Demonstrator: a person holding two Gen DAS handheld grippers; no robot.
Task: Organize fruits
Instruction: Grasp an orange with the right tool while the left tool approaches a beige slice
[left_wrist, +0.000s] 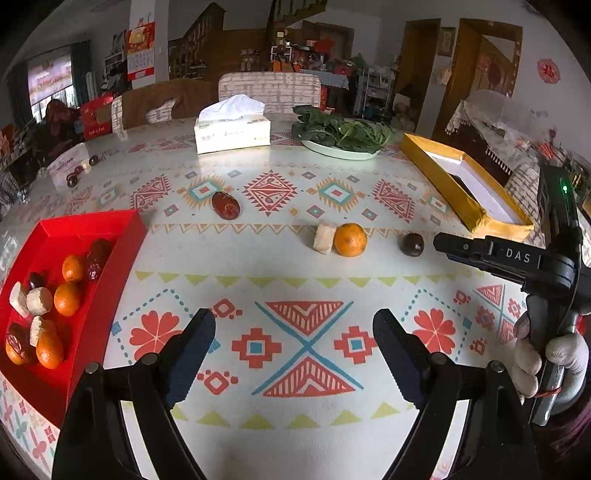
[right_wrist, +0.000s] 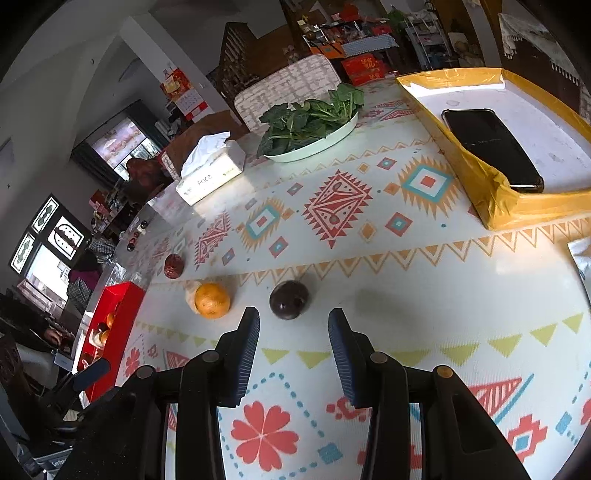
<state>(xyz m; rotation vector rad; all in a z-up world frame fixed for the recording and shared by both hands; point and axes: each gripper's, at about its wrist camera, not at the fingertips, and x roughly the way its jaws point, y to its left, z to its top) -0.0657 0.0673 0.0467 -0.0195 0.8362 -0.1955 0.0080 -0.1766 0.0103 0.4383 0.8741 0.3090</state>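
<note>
A red tray (left_wrist: 122, 236) at the left holds several oranges, red dates, pale cakes and a dark fruit. On the table lie a red date (left_wrist: 225, 206), a pale cake (left_wrist: 324, 238), an orange (left_wrist: 350, 240) and a dark purple fruit (left_wrist: 413, 243). My left gripper (left_wrist: 294, 325) is open and empty over the tablecloth. My right gripper (right_wrist: 293, 323) is open, just short of the dark fruit (right_wrist: 289, 299); the orange (right_wrist: 212, 300), date (right_wrist: 173, 266) and tray (right_wrist: 122, 314) lie to its left. The right gripper also shows in the left wrist view (left_wrist: 447, 246).
A yellow box (right_wrist: 491, 199) holding a black phone (right_wrist: 491, 147) stands at the right. A plate of green leaves (left_wrist: 341, 134) and a tissue box (left_wrist: 232, 131) stand at the back. Small dark fruits (left_wrist: 75, 175) lie far left.
</note>
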